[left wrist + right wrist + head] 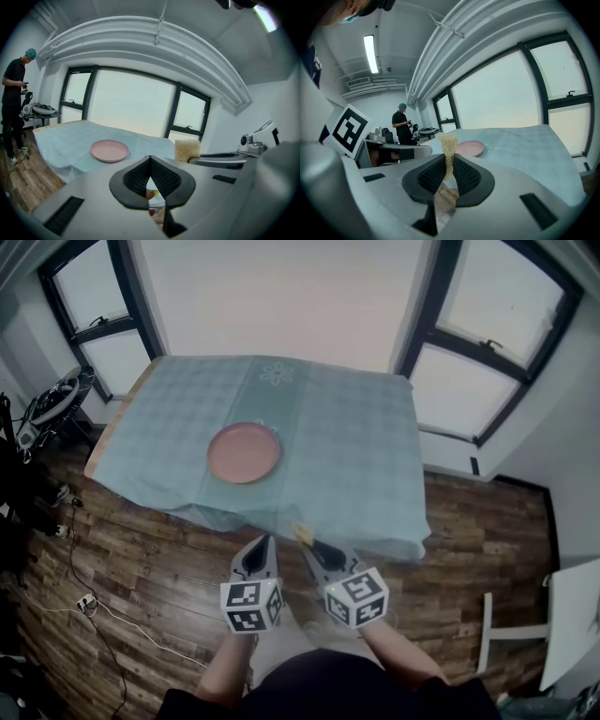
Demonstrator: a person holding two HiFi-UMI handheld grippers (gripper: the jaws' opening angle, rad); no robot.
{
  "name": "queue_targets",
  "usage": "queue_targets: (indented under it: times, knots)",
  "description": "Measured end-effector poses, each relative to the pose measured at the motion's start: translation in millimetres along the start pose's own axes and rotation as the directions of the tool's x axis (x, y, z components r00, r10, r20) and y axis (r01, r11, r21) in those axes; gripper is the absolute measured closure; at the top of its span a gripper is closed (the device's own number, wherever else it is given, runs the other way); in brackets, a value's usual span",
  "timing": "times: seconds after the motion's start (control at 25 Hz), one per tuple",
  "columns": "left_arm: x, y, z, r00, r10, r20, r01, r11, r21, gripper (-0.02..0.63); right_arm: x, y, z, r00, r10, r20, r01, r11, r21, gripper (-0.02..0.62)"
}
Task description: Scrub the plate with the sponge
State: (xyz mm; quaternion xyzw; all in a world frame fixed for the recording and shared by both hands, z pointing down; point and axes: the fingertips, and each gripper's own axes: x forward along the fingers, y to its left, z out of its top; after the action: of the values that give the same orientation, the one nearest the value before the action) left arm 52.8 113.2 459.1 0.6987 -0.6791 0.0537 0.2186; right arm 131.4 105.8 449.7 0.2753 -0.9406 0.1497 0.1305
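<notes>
sponge [448,142] pinched in right gripper [449,157]; plate [244,453] lies well ahead.

The plate [244,453] lay on the counter [375,427], left of its middle. Before the counter's near edge, over the floor [141,559], the left hand-held gripper [263,542] and right hand-held gripper [312,545] were side by side — the sponge [303,533] sat between the right one's jaws.

No words, brands or numbers can be read anywhere. The only signs are black-and-white square code markers on the cubes of the left gripper [262,545] and the right gripper [307,540]. One such marker [347,127] also shows large at the left of the right gripper view.
</notes>
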Motion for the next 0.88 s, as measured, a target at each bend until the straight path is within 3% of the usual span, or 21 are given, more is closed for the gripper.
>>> queue_targets:
  times: [0.4,0.88]
  knots:
    - [-45,-40,-27,1.0,0.004,0.007,-0.004,1.0,0.009,0.595,-55,11,-23,1.0,-0.003,0.015,0.003,1.0,-0.004,0.543]
    - [-57,-62,-37,1.0,0.008,0.007,-0.008,1.0,0.017,0.595,-81,13,-30,0.999,-0.011,0.03,0.012,1.0,-0.029,0.543]
